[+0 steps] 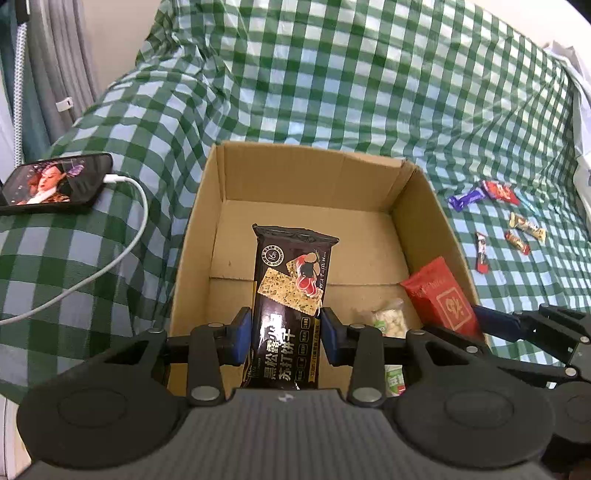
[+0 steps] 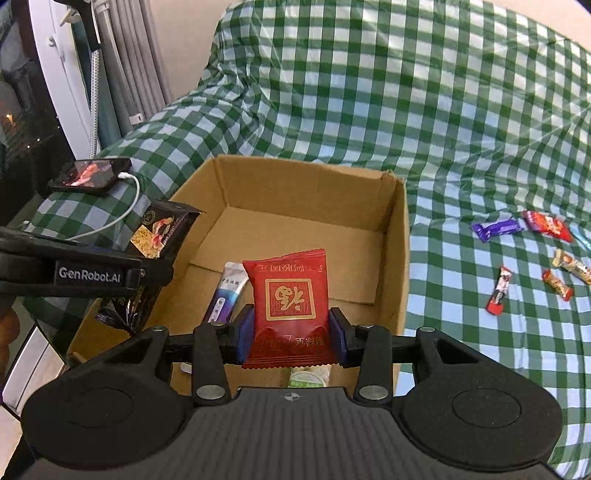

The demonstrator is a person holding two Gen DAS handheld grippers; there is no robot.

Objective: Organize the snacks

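A phone (image 1: 55,183) lies far left. The left claw (image 1: 286,334) pinches a black cracker pack (image 1: 290,295) over the box (image 1: 369,177); the right claw (image 2: 291,338) pinches a red packet (image 2: 290,295). Both look light, crinkly, slippery, best gripped mid-body. Loose candies (image 2: 532,254) lie right.

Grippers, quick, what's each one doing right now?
Left gripper: shut on the black cracker pack.
Right gripper: shut on the red packet.

Green-check cloth (image 1: 369,74) over sofa, grey curtain (image 1: 62,62) left, beige wall (image 1: 118,29) bg
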